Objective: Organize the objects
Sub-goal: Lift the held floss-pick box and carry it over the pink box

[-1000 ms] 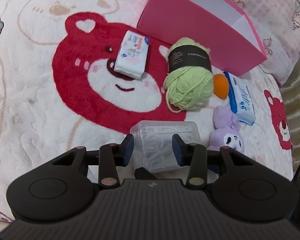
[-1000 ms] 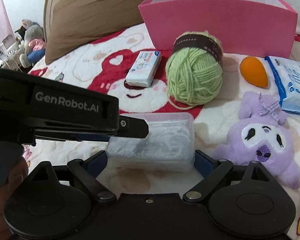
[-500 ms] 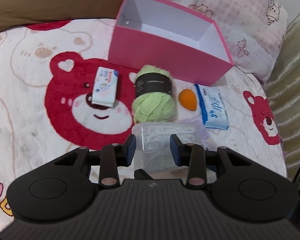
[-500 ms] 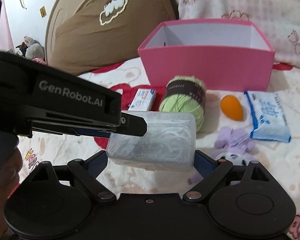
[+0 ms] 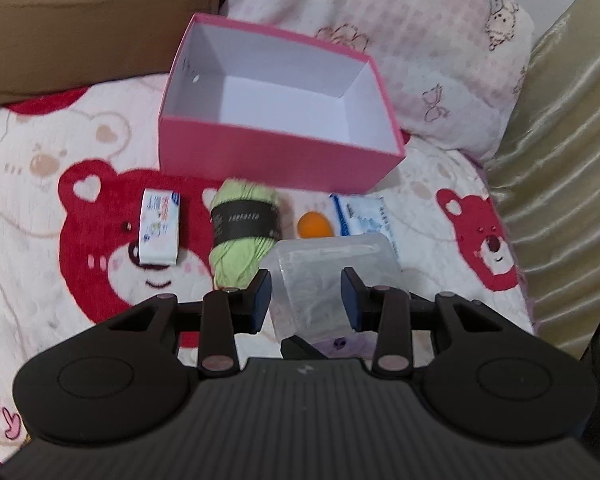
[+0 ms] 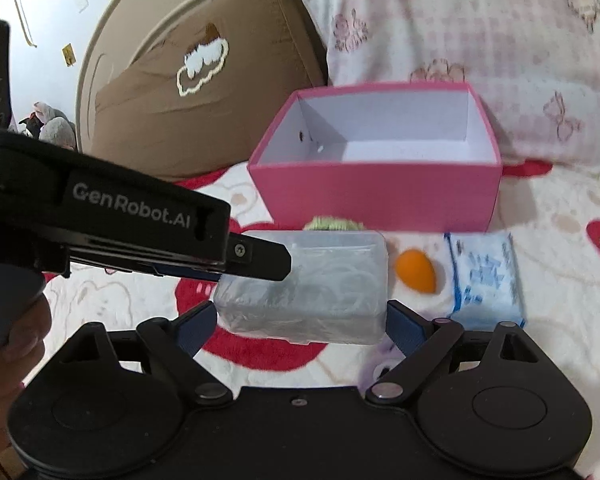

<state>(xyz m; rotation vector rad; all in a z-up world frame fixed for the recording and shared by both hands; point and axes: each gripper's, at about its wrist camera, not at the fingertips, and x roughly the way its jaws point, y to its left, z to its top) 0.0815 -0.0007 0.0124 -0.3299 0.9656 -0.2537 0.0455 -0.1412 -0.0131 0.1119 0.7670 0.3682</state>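
A clear plastic box (image 5: pixel 328 264) of white loops hangs in the air above the bear blanket, held from two sides. My left gripper (image 5: pixel 306 294) is shut across its narrow width. My right gripper (image 6: pixel 302 320) is shut on the same clear box (image 6: pixel 308 280) across its long sides. A finger of the left gripper (image 6: pixel 260 258) reaches in over the clear box. Beyond stands the pink box (image 5: pixel 276 152), open with nothing inside. In front of it lie a white wipes pack (image 5: pixel 160 232), green yarn (image 5: pixel 240 240), an orange sponge (image 5: pixel 314 226) and a blue tissue pack (image 5: pixel 364 216).
A purple plush (image 6: pixel 380 364) lies on the blanket under the lifted box, mostly hidden. A brown pillow (image 6: pixel 188 112) and a pink patterned pillow (image 5: pixel 420 52) stand behind the pink box. Beige quilted fabric (image 5: pixel 560 168) borders the bed on the right.
Both grippers have risen together with the clear box, which was resting on the blanket. The pink box's white inside now shows and the bed items look smaller.
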